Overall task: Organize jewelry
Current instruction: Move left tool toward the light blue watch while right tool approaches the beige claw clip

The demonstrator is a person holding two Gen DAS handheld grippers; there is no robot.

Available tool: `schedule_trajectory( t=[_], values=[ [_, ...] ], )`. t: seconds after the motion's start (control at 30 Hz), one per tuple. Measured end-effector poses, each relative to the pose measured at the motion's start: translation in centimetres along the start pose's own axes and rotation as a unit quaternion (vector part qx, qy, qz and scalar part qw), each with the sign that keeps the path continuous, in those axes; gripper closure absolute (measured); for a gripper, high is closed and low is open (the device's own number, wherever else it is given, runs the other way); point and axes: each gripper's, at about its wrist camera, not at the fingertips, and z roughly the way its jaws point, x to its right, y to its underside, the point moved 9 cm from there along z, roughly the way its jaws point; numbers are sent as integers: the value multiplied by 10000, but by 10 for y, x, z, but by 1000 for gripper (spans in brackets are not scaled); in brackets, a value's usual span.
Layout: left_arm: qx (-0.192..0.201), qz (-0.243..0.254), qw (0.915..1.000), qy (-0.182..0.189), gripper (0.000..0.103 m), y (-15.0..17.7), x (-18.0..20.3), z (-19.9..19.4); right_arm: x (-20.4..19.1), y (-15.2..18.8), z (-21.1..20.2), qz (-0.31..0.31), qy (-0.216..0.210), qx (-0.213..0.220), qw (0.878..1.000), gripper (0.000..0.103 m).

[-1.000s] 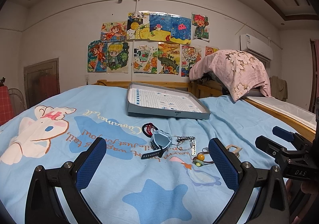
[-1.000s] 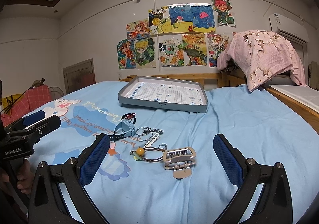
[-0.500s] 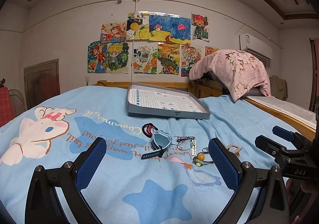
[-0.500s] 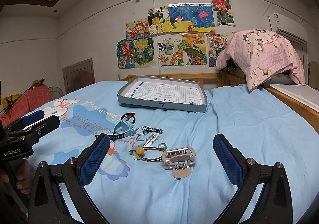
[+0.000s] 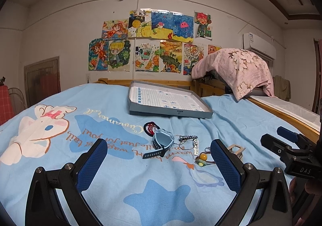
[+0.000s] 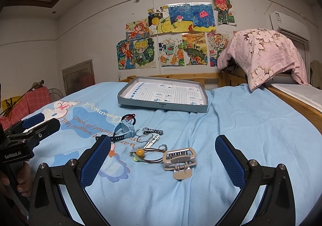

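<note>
A grey shallow tray [image 5: 171, 112] [image 6: 163, 106] with a grid-paper floor lies on the blue bedsheet, beyond a small pile of items. The pile holds a blue watch [image 5: 162, 141] [image 6: 123, 129], a red-black hair tie [image 5: 150, 126] [image 6: 128, 117], key rings with a metal clip [image 5: 189, 142] [image 6: 150, 135], a hair band with an orange bead [image 5: 202, 158] [image 6: 140, 152], a small ring [image 6: 162, 147] and a beige claw clip [image 6: 180, 160] [image 5: 236, 149]. My left gripper [image 5: 159, 162] is open and empty before the watch. My right gripper [image 6: 163, 160] is open and empty, its jaws either side of the claw clip.
The bed has a wooden frame [image 5: 281, 114] on the right and a headboard behind the tray. A pink floral cloth [image 6: 263, 53] is draped over something at the right rear. Children's drawings [image 5: 153, 45] hang on the wall. The other gripper shows at each view's edge [image 5: 291, 147] [image 6: 26, 133].
Both grippers have barely shifted; the views are almost the same. Nothing on the bed has moved.
</note>
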Motion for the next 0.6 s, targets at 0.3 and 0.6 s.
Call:
schedule_trajectory(
  t=[0.3, 0.6],
  values=[
    [-505, -244, 9984, 70, 0, -2, -19, 37, 18, -8, 9, 150, 317, -58, 9994, 1],
    [-700, -305, 9970, 82, 0, -15, -16, 68, 33, -40, 28, -113, 635, -15, 9979, 1]
  ],
)
